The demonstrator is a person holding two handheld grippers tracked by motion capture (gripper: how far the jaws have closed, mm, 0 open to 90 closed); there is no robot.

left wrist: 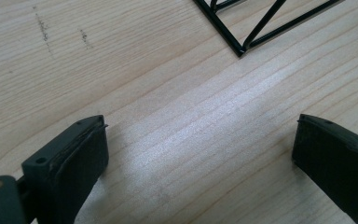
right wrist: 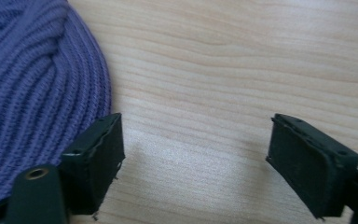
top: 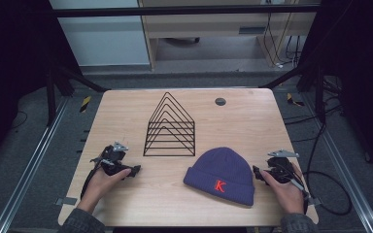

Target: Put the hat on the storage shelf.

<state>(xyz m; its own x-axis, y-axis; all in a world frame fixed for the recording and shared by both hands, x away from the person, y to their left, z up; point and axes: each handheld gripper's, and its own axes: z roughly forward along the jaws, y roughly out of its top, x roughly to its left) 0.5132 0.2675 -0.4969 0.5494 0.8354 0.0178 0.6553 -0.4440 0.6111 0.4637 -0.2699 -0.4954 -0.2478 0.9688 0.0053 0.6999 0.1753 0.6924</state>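
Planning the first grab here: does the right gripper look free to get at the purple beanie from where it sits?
Probably yes. The right gripper sits open just beside the purple beanie, with bare table between its fingers and nothing in the way.

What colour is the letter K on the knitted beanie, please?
Red-orange, on the beanie's purple cuff; the letter K shows best in the high view.
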